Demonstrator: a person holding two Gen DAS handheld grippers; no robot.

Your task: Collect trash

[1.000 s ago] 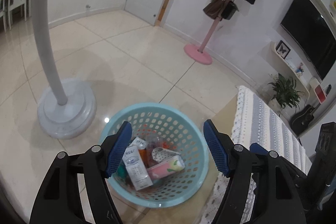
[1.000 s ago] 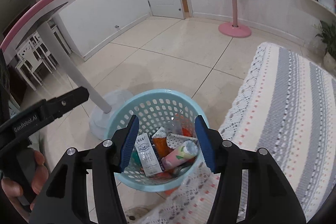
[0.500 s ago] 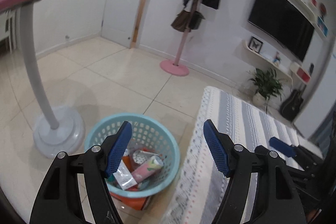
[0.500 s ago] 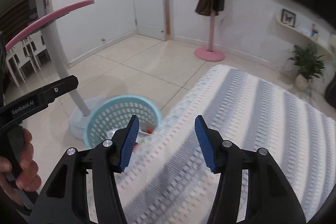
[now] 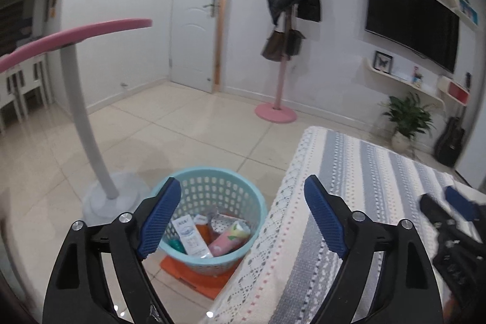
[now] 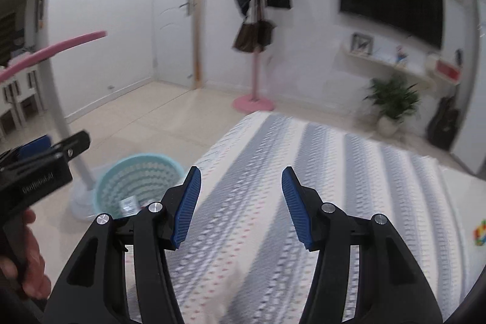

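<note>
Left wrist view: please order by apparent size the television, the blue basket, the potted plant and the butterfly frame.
1. television
2. blue basket, close to the television in apparent size and much nearer the camera, so this order is unsure
3. potted plant
4. butterfly frame

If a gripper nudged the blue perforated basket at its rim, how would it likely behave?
The blue basket looks like thin perforated plastic holding only a few cartons and wrappers, so it is probably light. It stands partly on an orange flat piece on the tiled floor, so it would likely slide or rock. Its rim may flex.
</note>
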